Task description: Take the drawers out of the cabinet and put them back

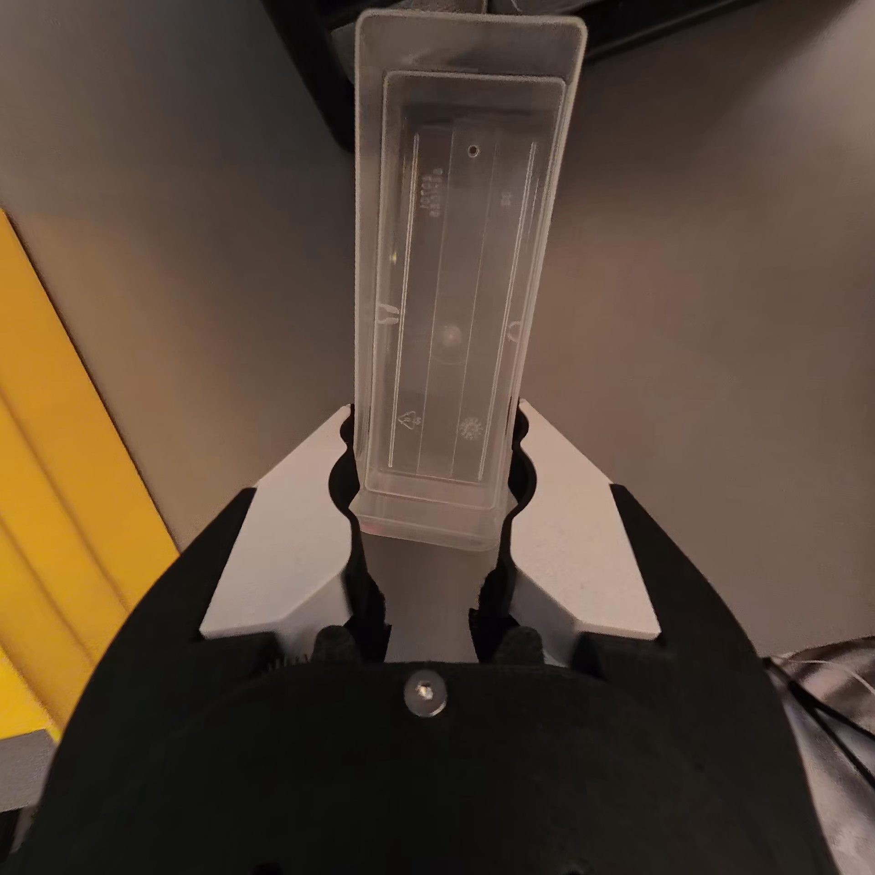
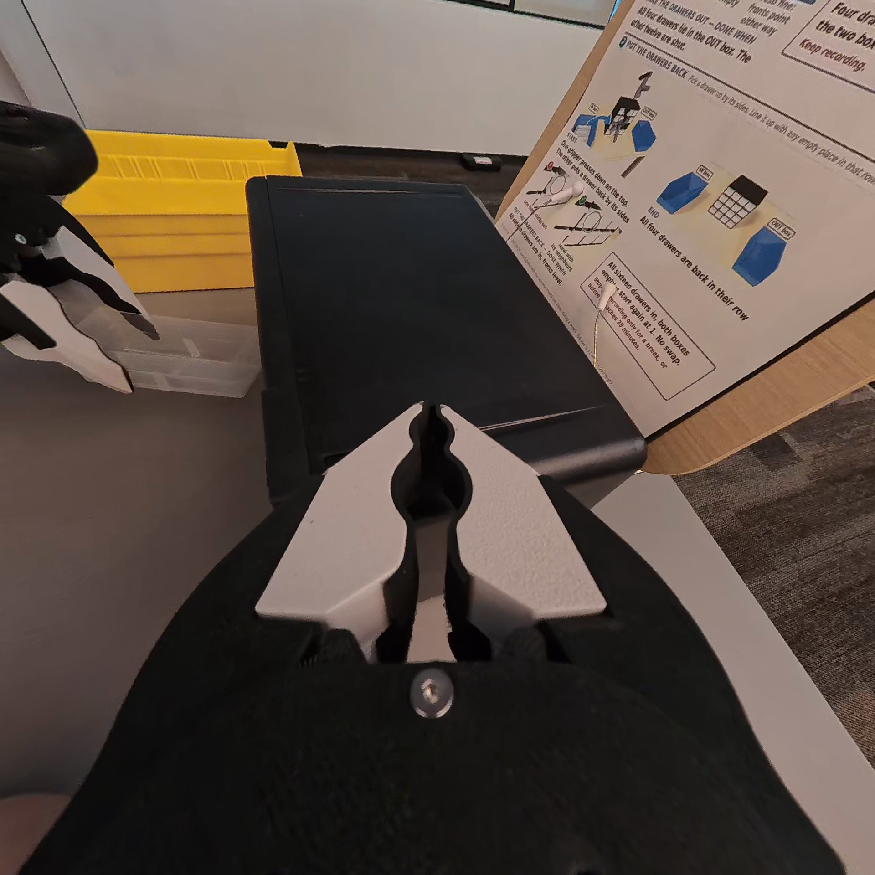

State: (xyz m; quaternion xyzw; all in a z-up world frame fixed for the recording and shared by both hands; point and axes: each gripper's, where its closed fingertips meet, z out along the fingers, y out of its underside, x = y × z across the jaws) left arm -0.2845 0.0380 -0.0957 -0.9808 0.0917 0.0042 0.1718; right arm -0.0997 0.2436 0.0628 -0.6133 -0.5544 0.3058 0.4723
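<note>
I see the clear, empty plastic drawer (image 1: 454, 293) running up the middle of the left wrist view, its near end between my left gripper (image 1: 432, 478) fingers, which are closed partway onto its two long sides. A yellow plastic bin (image 1: 61, 473) fills the left edge; I cannot see into it. In the right wrist view, my right gripper (image 2: 432, 412) sits at centre with its tips almost touching, holding nothing, over the near edge of the black rectangular cabinet (image 2: 402, 303). The grey surface (image 2: 118, 473) carries both; a printed instruction board (image 2: 710, 199) leans at the upper right.
</note>
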